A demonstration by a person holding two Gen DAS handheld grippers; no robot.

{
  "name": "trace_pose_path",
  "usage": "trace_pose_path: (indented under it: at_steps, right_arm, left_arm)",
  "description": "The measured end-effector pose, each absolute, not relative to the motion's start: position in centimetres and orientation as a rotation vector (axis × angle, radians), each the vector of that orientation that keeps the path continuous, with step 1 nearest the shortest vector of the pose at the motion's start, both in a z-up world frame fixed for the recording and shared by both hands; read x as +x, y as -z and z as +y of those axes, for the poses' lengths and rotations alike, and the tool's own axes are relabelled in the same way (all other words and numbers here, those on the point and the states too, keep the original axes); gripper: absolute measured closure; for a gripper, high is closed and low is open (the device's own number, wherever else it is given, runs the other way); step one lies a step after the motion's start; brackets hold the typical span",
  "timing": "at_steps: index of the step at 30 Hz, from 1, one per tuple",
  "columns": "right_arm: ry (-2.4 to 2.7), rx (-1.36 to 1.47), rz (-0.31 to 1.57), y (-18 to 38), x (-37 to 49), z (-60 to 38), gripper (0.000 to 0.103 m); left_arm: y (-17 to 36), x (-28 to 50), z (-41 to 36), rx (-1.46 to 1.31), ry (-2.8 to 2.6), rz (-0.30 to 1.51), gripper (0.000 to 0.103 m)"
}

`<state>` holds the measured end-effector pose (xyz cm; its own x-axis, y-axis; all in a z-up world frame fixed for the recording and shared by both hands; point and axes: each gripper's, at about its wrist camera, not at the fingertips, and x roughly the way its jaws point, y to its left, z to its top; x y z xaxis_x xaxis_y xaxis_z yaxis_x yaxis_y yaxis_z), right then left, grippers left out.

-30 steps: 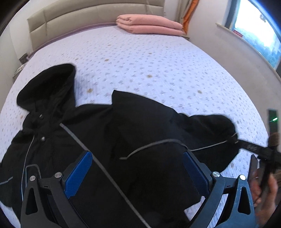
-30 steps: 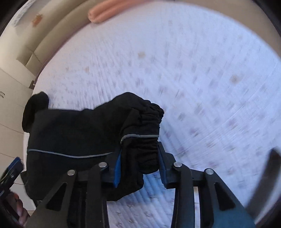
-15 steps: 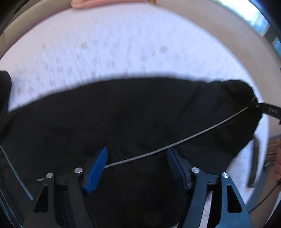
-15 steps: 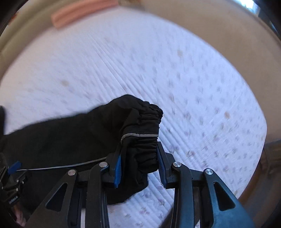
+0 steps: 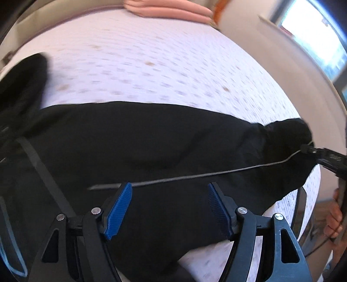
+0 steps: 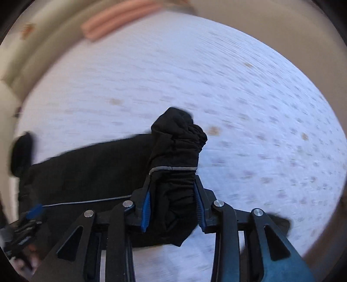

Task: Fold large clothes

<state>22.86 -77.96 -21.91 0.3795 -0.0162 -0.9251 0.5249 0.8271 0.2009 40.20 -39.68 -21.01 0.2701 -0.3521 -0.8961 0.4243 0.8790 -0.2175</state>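
A black hooded jacket (image 5: 141,143) with thin grey piping lies across the patterned white bed (image 5: 151,65). Its sleeve stretches out to the right. My left gripper (image 5: 169,195) is open and hovers just over the jacket's body, its blue pads (image 5: 118,208) holding nothing. My right gripper (image 6: 172,195) is shut on the gathered sleeve cuff (image 6: 177,147) and holds it above the bed; it also shows in the left wrist view (image 5: 321,154) at the sleeve's far end. The hood (image 5: 23,71) lies at the far left.
A folded pink blanket (image 5: 169,10) lies at the head of the bed by the beige headboard (image 6: 32,56). A wall and a window (image 5: 325,43) run along the bed's right side. The bed's near right edge (image 5: 303,206) is close to my right gripper.
The right gripper has pulled the sleeve out straight to the right, where it lay bent across the body. The left gripper has dropped close over the jacket and narrowed its opening.
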Motion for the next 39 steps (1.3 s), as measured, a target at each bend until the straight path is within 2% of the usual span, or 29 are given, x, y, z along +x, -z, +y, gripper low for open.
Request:
trace_pose_path:
  at_steps: [5, 10, 12, 13, 14, 18, 21, 22, 24, 25, 28, 30, 32, 34, 39]
  right_arm:
    - [0.119, 0.487, 1.076, 17.7, 27.1, -67.4, 0.065]
    - [-0.075, 0.419, 1.102, 17.1, 31.2, -55.8, 0.065]
    - [-0.160, 0.405, 1.123, 17.9, 32.7, -51.4, 0.066]
    - [-0.204, 0.389, 1.143, 18.6, 33.2, -48.5, 0.073]
    - [-0.261, 0.387, 1.170, 19.6, 33.5, -45.6, 0.075]
    - [-0.305, 0.241, 1.264, 24.4, 34.4, -37.7, 0.075]
    - [-0.306, 0.192, 1.340, 26.9, 34.5, -35.6, 0.075]
    - [-0.296, 0.202, 1.340, 26.8, 34.1, -35.9, 0.073]
    - [-0.269, 0.224, 1.315, 26.0, 33.7, -36.8, 0.061]
    - [-0.237, 0.219, 1.293, 25.2, 33.3, -37.9, 0.052]
    - [-0.143, 0.213, 1.258, 23.9, 32.3, -42.2, 0.048]
    - [-0.097, 0.214, 1.234, 23.0, 31.6, -44.1, 0.040]
    - [-0.066, 0.207, 1.222, 22.8, 31.1, -44.9, 0.025]
    - [-0.050, 0.158, 1.224, 23.1, 30.9, -44.7, 0.017]
    - [-0.065, -0.009, 1.313, 27.4, 32.2, -41.2, 0.015]
  left_arm:
    - [19.3, 39.7, -31.4, 0.045, 0.384, 1.164, 0.030]
    - [18.6, 39.9, -24.5, -0.015, 0.258, 1.152, 0.030]
    - [18.6, 39.8, -21.8, -0.033, 0.207, 1.145, 0.030]
    - [18.7, 39.9, -21.0, -0.040, 0.190, 1.142, 0.030]
    - [18.8, 39.8, -19.8, -0.052, 0.170, 1.141, 0.030]
    - [19.9, 39.9, -16.2, -0.089, 0.114, 1.162, 0.030]
    - [20.6, 39.7, -14.4, -0.107, 0.104, 1.177, 0.030]
    - [20.8, 39.7, -13.9, -0.108, 0.105, 1.181, 0.030]
    - [21.4, 39.9, -13.2, -0.112, 0.111, 1.189, 0.030]
    - [21.5, 40.0, -12.9, -0.118, 0.116, 1.193, 0.030]
    - [21.9, 40.3, -12.8, -0.144, 0.135, 1.203, 0.030]
    - [21.9, 40.5, -13.0, -0.157, 0.150, 1.204, 0.030]
    - [21.9, 40.6, -13.5, -0.155, 0.163, 1.202, 0.030]
    - [22.1, 40.8, -14.0, -0.146, 0.178, 1.205, 0.030]
    - [22.5, 41.0, -14.1, -0.134, 0.201, 1.218, 0.030]
